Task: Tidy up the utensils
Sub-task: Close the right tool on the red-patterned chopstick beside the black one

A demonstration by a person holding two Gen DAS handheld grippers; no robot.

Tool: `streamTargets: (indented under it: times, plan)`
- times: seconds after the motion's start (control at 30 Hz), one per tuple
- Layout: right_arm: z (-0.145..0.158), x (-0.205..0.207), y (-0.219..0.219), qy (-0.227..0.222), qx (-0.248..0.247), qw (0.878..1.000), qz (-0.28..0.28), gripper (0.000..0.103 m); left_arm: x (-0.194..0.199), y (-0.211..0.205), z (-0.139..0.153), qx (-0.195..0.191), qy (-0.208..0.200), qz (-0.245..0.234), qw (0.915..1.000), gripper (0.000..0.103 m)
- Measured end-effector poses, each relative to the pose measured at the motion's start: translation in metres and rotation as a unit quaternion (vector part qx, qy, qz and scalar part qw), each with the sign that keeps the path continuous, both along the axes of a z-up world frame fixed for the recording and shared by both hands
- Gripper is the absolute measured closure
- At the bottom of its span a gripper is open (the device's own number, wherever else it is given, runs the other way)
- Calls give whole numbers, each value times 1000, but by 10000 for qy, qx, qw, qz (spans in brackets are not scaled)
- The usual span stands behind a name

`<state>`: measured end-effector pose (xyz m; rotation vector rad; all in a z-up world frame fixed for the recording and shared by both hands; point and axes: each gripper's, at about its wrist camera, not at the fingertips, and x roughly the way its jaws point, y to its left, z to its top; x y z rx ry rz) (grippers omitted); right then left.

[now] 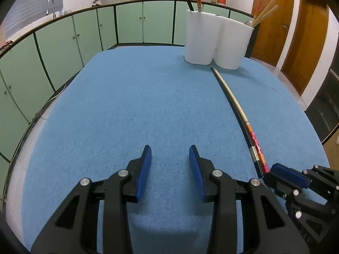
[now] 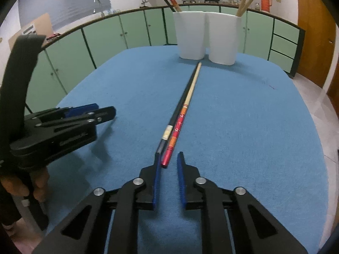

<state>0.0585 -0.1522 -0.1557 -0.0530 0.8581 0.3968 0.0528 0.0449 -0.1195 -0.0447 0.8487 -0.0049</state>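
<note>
Two chopsticks lie side by side on the blue cloth: a black one [image 2: 182, 99] and a red-and-cream one [image 2: 180, 124], also seen as a pair [image 1: 239, 110] in the left wrist view. Their near ends lie between the fingertips of my right gripper [image 2: 168, 154]. Its jaws stand narrowly apart, and a gap shows beside the red end. My left gripper [image 1: 170, 150] hovers open and empty over bare cloth to the left. A white two-cup holder [image 2: 203, 38] at the far edge holds a black and a red chopstick in its left cup and pale wooden ones in its right.
The blue cloth [image 1: 127, 105] covers a rounded table. Green cabinets [image 1: 84, 31] run behind it, and wooden doors [image 1: 275, 21] stand at the right. A hand [image 2: 19, 184] holds the left gripper [image 2: 106, 111] at the left edge of the right wrist view.
</note>
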Motion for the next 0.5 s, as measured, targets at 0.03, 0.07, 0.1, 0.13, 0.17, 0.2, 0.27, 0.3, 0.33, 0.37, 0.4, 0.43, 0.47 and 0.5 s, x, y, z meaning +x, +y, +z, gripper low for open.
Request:
streamTargets:
  times: [0.03, 0.07, 0.1, 0.13, 0.17, 0.2, 0.27, 0.3, 0.33, 0.37, 0.4, 0.43, 0.47, 0.5]
  plan:
    - [0, 1, -3, 5, 38, 10000, -50, 90, 0, 0, 0, 5, 2, 0, 10000, 67]
    - [0, 1, -5, 6, 60, 10000, -71, 90, 0, -1, -1, 7, 7, -2, 10000, 67]
    - [0, 1, -8, 7, 97, 9999, -106, 90, 0, -1, -1, 12, 13, -2, 10000, 67]
    - [0, 1, -10, 7, 114, 9998, -145, 90, 1, -1, -1, 17, 19, -5, 10000, 67]
    - [0, 1, -12, 3, 127, 9998, -168, 90, 1, -2, -1, 22, 22, -8, 10000, 67]
    - [1, 0, -13, 0, 140, 9998, -167, 90, 1, -2, -1, 27, 22, -9, 10000, 67]
    - [1, -1, -12, -13, 160, 9998, -114, 89, 1, -2, -1, 38, 17, -16, 10000, 67]
    - [0, -2, -10, -15, 150, 9999, -55, 89, 1, -3, -1, 47, 26, -19, 10000, 66]
    - [-1, -3, -9, -17, 124, 9999, -21, 88, 2, -3, -1, 54, 33, -18, 10000, 66]
    - [-1, -4, -7, -17, 88, 10000, 8, 88, 2, -3, -1, 64, 42, -22, 10000, 66]
    - [-1, -4, -7, -15, 62, 10000, 9, 88, 2, -4, -1, 70, 44, -29, 10000, 66]
    - [-2, -3, -6, -4, 32, 10000, -2, 88, 2, -4, -1, 81, 39, -39, 10000, 66]
    - [-2, -2, -6, -3, 21, 10000, -20, 89, 2, -4, -1, 87, 36, -45, 9999, 66]
    - [-1, -1, -5, -1, 13, 10000, -29, 89, 2, -5, -1, 97, 34, -53, 9999, 66]
